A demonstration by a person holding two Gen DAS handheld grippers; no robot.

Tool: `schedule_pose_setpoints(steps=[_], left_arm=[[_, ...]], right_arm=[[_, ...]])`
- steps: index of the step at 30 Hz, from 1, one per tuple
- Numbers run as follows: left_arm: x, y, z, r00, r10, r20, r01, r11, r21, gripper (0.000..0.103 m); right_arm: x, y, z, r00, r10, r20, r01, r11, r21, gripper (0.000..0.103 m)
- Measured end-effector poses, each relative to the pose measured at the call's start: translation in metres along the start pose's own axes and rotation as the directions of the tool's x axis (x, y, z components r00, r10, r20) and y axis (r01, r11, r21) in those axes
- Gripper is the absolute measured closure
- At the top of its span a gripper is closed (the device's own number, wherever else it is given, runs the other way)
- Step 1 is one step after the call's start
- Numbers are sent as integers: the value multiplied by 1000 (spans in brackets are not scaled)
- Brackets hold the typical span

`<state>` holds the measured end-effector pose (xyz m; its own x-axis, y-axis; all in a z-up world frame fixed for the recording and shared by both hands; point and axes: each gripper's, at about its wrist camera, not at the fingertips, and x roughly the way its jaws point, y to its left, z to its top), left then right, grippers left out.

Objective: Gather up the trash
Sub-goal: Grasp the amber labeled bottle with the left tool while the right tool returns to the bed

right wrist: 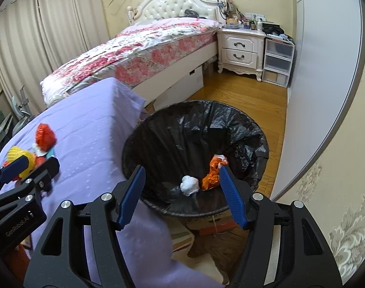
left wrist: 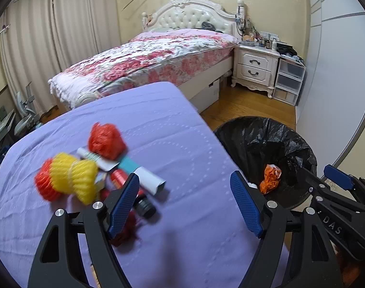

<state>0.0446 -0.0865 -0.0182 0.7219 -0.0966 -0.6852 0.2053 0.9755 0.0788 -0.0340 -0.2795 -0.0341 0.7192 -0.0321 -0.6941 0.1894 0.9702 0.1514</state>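
A pile of trash lies on the purple-covered table [left wrist: 172,124]: a red mesh wad [left wrist: 105,141], a yellow and red foam net [left wrist: 67,177], a white tube [left wrist: 148,180], a red can [left wrist: 118,177] and a black cap [left wrist: 145,207]. My left gripper [left wrist: 186,204] hovers open just right of the pile, with nothing between its fingers. My right gripper [right wrist: 182,196] is open and empty above the black-lined bin [right wrist: 242,120]. Inside the bin lie an orange wrapper [right wrist: 212,174] and a white crumpled paper [right wrist: 189,184]. The same pile shows at the left in the right wrist view.
A bed with a floral quilt [left wrist: 146,55] stands behind the table. A white nightstand [left wrist: 254,67] and plastic drawers [left wrist: 289,81] line the far wall. Wooden floor [right wrist: 242,91] lies between bed and bin. A cardboard box [right wrist: 213,223] sits under the bin's near side.
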Motion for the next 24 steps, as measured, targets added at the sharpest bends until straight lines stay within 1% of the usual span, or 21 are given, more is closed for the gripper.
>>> schedule_pose_setpoints(steps=[6,10,18,20,24], left_arm=[[-27,21,-21,998,57,23,-57,998,-6,27],[-37,37,-35,996,88,13,-88,996,-31,27],[-38,55,-59,988,148,-42,-151,987,-62,27],[-35,59,-64,987,150,-62,-154,986,-69,27],[-30,75,-69,985,136,-104,-149,980,-134,27]], right_arm=[[-28,15,-15,999,45,30,-45,999,-16,40],[-40,23,-25,998,58,32,-56,998,-38,40],[-48,40,-47,996,90,10,-89,993,-74,40],[-47,46,-52,995,101,2,-100,991,-83,40],[-47,56,-56,993,118,-5,-118,988,-102,40]])
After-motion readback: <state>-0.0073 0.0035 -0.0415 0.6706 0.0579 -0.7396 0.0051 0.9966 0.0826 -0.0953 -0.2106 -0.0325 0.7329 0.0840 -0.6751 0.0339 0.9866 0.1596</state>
